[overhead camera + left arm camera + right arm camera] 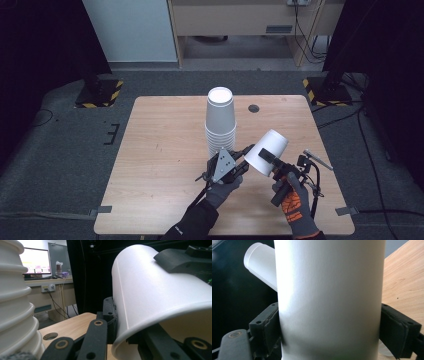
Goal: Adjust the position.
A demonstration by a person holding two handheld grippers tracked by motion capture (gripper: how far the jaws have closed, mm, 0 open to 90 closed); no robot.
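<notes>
A tall stack of upturned white paper cups (220, 120) stands at the middle of the wooden table (160, 150). Just to its right, one white cup (270, 150) hangs tilted above the table with its base pointing up and away. My right gripper (270, 160) is shut across this cup's body, one pad on each side (329, 335). From the left, my left gripper (248, 151) pinches the cup's rim, with one jaw outside the wall and the other inside the mouth (127, 332). The stack (15, 305) rises close on that gripper's left.
A round hole (254, 108) sits in the tabletop behind the stack. Stands with yellow-black striped bases (97, 95) (327, 92) flank the table's far corners, and cables run across the floor at the right. A desk with a lit monitor (35, 261) stands farther off.
</notes>
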